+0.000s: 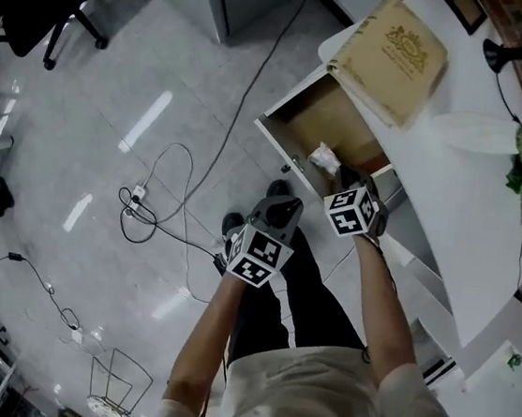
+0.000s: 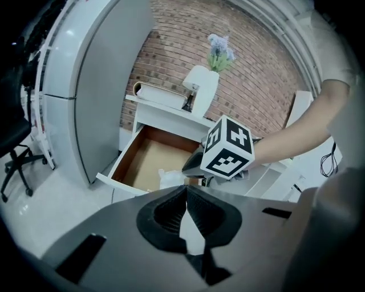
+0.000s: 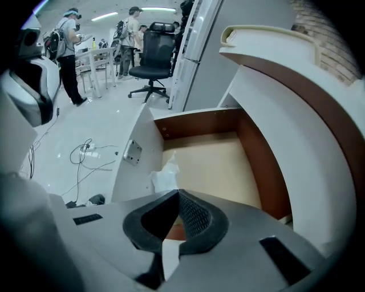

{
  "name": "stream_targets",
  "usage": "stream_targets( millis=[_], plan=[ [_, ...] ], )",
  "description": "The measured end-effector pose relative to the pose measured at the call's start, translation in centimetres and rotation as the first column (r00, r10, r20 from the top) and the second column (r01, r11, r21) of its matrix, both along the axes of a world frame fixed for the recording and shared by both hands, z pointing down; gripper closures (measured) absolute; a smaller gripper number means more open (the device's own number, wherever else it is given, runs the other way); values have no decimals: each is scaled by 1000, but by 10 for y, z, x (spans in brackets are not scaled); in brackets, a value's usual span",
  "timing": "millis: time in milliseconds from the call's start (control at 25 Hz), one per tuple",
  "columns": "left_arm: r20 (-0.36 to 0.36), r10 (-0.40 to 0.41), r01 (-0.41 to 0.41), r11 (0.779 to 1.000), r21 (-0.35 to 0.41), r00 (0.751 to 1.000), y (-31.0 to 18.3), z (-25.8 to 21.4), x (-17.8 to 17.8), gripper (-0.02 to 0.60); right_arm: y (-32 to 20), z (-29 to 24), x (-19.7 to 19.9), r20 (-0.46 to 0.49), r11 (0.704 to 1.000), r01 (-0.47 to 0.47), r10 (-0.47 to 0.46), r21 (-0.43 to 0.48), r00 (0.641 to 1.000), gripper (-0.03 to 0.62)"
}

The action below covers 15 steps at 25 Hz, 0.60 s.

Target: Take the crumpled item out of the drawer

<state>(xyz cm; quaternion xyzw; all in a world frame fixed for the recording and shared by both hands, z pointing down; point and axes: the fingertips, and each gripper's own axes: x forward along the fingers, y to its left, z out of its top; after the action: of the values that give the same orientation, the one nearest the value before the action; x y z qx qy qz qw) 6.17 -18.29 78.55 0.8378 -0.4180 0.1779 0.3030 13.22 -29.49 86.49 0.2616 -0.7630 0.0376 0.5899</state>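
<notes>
At the bottom centre of the left gripper view, the left tongs (image 2: 186, 191) are seen pressed together, with nothing held. The right tongs (image 3: 178, 195) are closed, pinching an edge of the crumpled item (image 3: 165, 175). It is held beside the front panel of the open drawer (image 3: 194, 122), below the table (image 1: 452, 189).

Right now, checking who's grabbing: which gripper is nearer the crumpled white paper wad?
Right. The right gripper pinches the crumpled white paper wad; the left gripper hangs outside the open white drawer.

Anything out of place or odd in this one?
A crumpled white item lies near the open drawer's front, seemingly pinched in the shut right gripper's fingers. A book overhangs the desk edge above.
</notes>
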Motion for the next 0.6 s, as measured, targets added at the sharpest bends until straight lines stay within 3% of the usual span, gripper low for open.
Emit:
stream_targets(
  millis=[600],
  plan=[
    [23, 179, -180, 983, 41, 984, 67, -58, -9, 565, 95, -70, -9, 87, 986, -162, 158, 36, 984, 569]
  ],
)
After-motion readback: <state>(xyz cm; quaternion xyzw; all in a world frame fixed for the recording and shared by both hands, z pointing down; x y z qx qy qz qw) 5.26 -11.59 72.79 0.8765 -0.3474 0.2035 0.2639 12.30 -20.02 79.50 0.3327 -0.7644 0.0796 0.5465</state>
